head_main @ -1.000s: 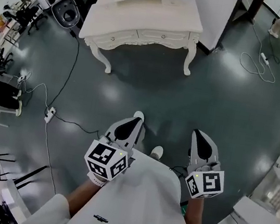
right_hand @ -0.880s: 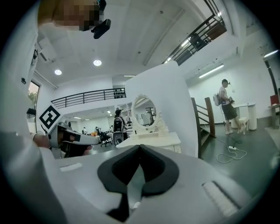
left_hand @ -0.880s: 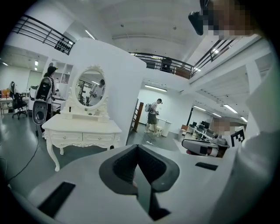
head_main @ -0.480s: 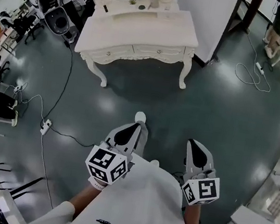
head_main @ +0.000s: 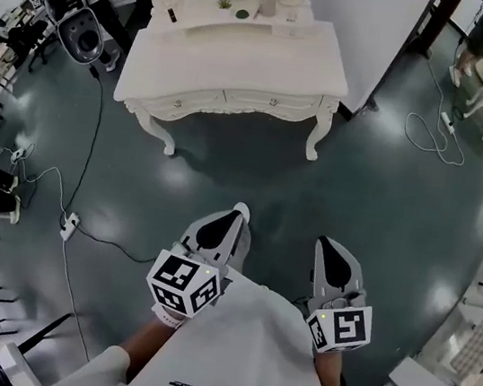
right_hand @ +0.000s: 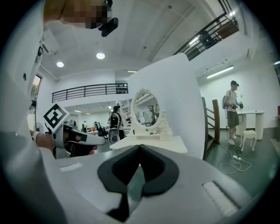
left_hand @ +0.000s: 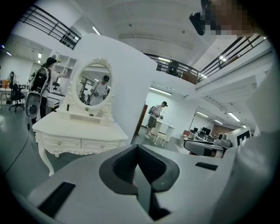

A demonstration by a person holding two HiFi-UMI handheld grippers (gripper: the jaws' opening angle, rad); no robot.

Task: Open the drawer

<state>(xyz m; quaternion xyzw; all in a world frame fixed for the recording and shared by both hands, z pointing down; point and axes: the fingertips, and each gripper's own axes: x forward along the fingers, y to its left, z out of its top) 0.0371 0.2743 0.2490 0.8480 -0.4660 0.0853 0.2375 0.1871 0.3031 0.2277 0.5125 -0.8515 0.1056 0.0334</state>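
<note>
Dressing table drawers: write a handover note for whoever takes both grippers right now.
Left gripper: jaws together, empty. Right gripper: jaws together, empty. Both held in front of the body, apart from the white dressing table across the floor. Its two front drawers are both closed. Done: nothing on the drawers yet. Left: walk up, open the jaws, grip a knob, pull a drawer out.

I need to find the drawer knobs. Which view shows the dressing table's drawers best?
The left gripper view: both drawer fronts face it, knobs visible. The head view shows them foreshortened from above. The right gripper view shows only the tabletop.
</note>
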